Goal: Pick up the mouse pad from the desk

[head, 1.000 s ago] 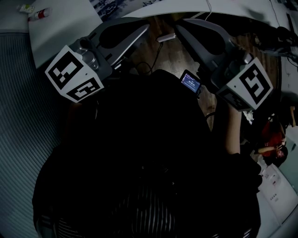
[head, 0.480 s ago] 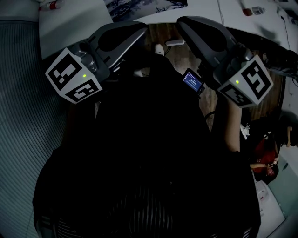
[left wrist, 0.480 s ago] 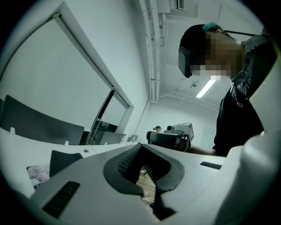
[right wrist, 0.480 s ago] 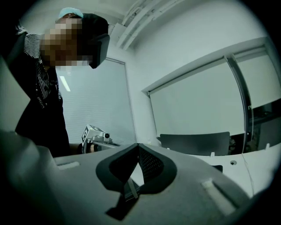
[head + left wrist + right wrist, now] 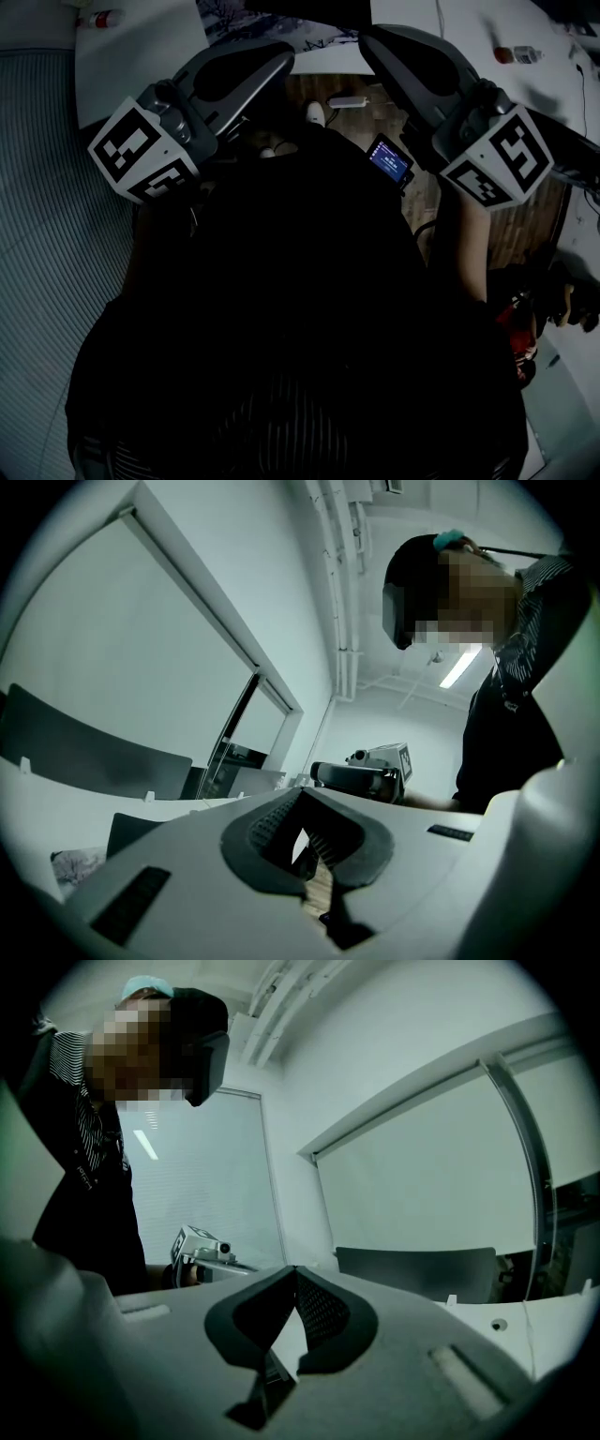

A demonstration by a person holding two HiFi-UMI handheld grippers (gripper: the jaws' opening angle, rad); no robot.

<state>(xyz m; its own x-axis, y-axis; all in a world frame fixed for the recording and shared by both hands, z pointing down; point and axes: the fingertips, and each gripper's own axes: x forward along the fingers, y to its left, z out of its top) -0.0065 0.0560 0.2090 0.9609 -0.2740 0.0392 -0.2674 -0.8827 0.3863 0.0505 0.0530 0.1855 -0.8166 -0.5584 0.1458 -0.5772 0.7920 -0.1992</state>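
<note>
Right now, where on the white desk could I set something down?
Bare white desk lies between the small bottle and the mouse pad, and beyond the pad toward a second bottle. The left gripper and right gripper crowd the middle.

Both grippers are held out ahead of the torso, side by side and roughly level, with their tips angled slightly toward each other. The left gripper [image 5: 284,56] is seen with its jaws brought together tip to tip, and nothing is gripped between them. The right gripper [image 5: 368,39] is likewise closed and empty. The marker cubes [image 5: 145,155] are turned up toward the head camera. The right forearm [image 5: 464,253] is seen bare behind its gripper; the left arm is lost in shadow.
</note>
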